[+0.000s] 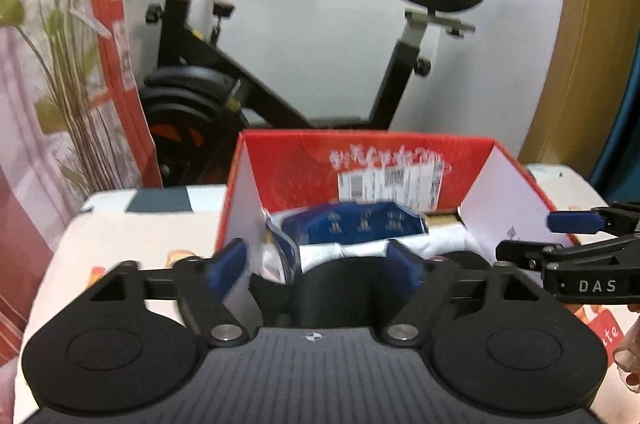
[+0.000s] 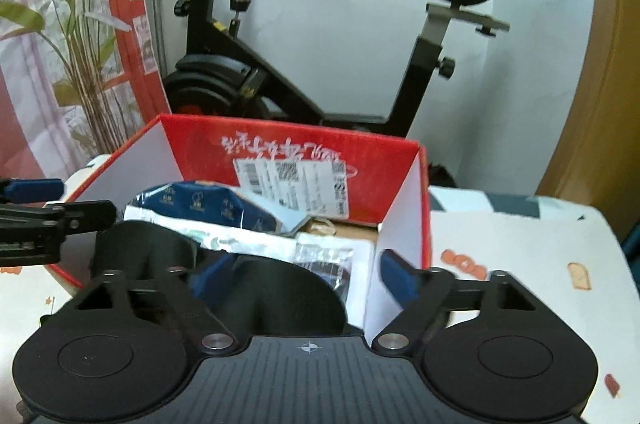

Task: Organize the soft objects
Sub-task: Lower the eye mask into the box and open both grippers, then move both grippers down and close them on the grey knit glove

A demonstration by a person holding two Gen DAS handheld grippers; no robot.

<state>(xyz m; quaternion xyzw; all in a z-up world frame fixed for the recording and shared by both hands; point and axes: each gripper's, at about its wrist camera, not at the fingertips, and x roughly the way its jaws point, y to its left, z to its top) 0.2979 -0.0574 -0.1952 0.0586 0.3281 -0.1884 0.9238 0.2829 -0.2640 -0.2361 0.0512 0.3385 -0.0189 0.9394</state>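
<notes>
Left wrist view, nearest: the left gripper (image 1: pixel 316 264) with its blue-padded fingers (image 1: pixel 226 266) spread wide; nothing is clamped between them. A black rounded thing (image 1: pixel 340 284), which cannot be identified, lies just ahead between the fingers at the near edge of the red box (image 1: pixel 360 152). The left finger stands outside the box's left white flap (image 1: pixel 244 200), the other inside the box.

Right wrist view, nearest: the right gripper (image 2: pixel 296 276), fingers (image 2: pixel 400 276) likewise spread wide and clamping nothing. The same black rounded thing (image 2: pixel 280 296) fills the gap at their base. The right finger sits outside the box's right white flap (image 2: pixel 404 224).

Each gripper shows in the other's view: the right gripper (image 1: pixel 568 248) at the right edge of the left view, just beside the box's right flap, and the left gripper (image 2: pixel 48 216) at the left edge of the right view.

Middle ground: the red box (image 2: pixel 320 144) stands open on the patterned tabletop (image 2: pixel 520 248). Inside it lie the soft goods: a blue-and-silver packet (image 2: pixel 208 204) on top, tilted toward the rear wall, and white plastic-wrapped bundles (image 2: pixel 320 248) below it. The blue packet (image 1: pixel 360 224) and white bundle (image 1: pixel 352 250) also show in the left view. A white shipping label (image 2: pixel 292 184) is stuck to the inner rear wall.

Background: a black exercise bike (image 2: pixel 256 80) against a white wall, a green plant (image 2: pixel 76 36) at left, a wooden door (image 2: pixel 608 84) at right.
</notes>
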